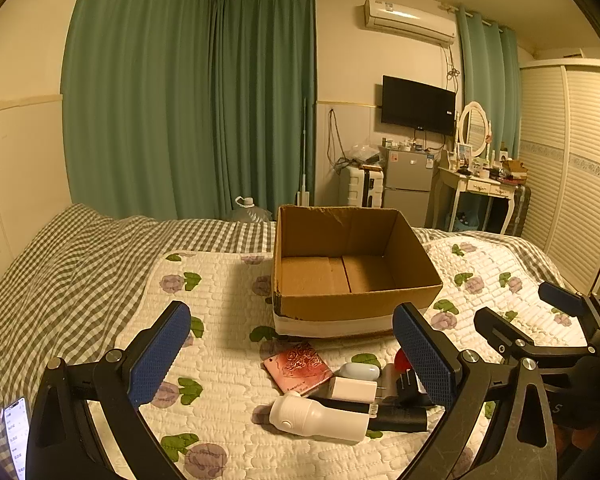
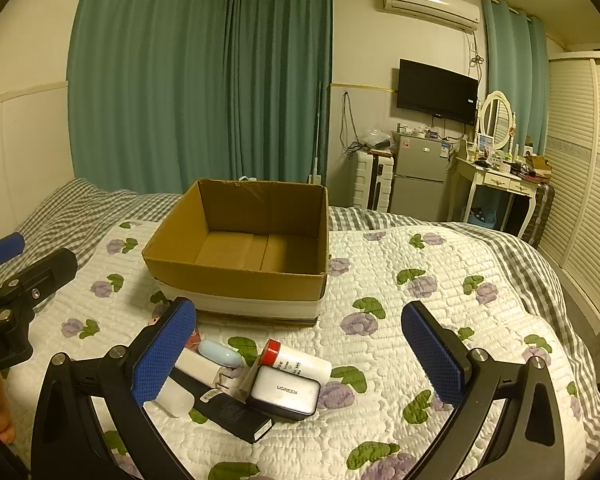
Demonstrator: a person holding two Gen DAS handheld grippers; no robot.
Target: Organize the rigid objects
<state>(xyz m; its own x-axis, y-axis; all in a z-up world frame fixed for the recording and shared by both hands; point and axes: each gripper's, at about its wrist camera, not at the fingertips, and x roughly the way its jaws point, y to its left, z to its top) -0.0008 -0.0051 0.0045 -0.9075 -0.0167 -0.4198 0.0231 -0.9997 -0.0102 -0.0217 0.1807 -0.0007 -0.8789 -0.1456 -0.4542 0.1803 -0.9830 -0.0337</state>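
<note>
An open, empty cardboard box (image 1: 356,304) (image 2: 236,284) stands on the quilted bed. In front of it lies a pile of small items: a pink flowered case (image 1: 298,368), a white bottle (image 1: 320,418), a white charger cube (image 1: 354,389), a pale blue case (image 1: 359,371) (image 2: 219,353), a black box (image 1: 398,418) (image 2: 232,414), a red-capped white tube (image 2: 296,360) and a UGREEN charger (image 2: 284,393). My left gripper (image 1: 292,354) is open above the pile. My right gripper (image 2: 300,354) is open above the same pile and also shows in the left wrist view (image 1: 520,320).
A phone (image 1: 16,440) lies at the bed's left edge. Checked bedding (image 1: 68,264) surrounds the flowered quilt (image 2: 420,320). Beyond the bed stand a water jug (image 1: 250,210), a suitcase (image 2: 370,184), a fridge (image 2: 418,178) and a dressing table (image 2: 496,180).
</note>
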